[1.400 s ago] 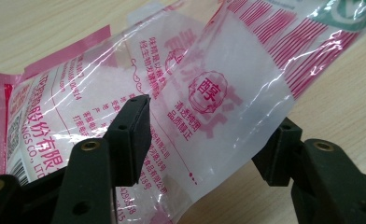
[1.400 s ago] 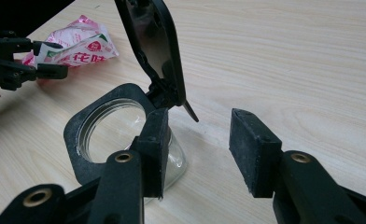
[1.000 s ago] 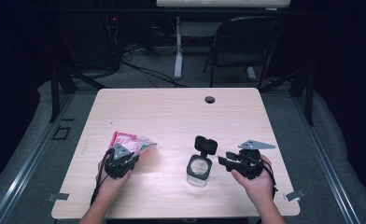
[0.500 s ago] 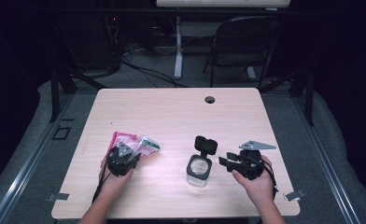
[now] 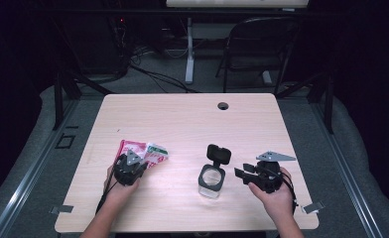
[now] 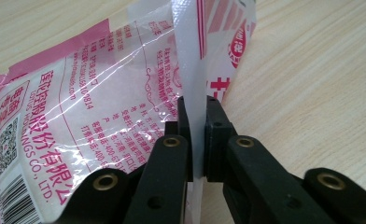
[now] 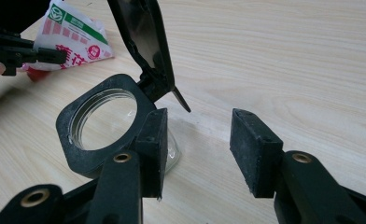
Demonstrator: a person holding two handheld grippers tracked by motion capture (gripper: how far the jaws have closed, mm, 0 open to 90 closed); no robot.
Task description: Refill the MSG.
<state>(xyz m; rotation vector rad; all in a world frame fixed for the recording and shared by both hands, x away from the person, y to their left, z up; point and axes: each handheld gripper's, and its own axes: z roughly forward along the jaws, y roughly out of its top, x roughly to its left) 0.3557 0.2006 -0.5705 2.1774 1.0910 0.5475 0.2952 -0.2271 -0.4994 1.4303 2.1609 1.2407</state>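
A pink, white and green plastic packet [image 5: 150, 150] lies on the table's front left. My left gripper [image 5: 135, 163] has just been closing, and its pads now pinch a raised edge of the packet [image 6: 102, 93] in the left gripper view [image 6: 197, 135]. A clear square jar [image 5: 211, 179] with a black rim stands at front centre, its hinged black lid [image 5: 218, 153] flipped up. My right gripper [image 5: 239, 173] rests just right of the jar, open, nothing between its pads. In the right gripper view [image 7: 197, 144], the jar [image 7: 104, 119] sits by the left jaw.
The wooden table [image 5: 192, 119] has a cable hole [image 5: 223, 105] near its far edge. Behind the table stand a folding chair [image 5: 262, 44] and a metal frame, with cables on the floor.
The left gripper's jaws have closed onto the packet's edge. The packet has shifted a little under it. The right hand and the jar have stayed put.
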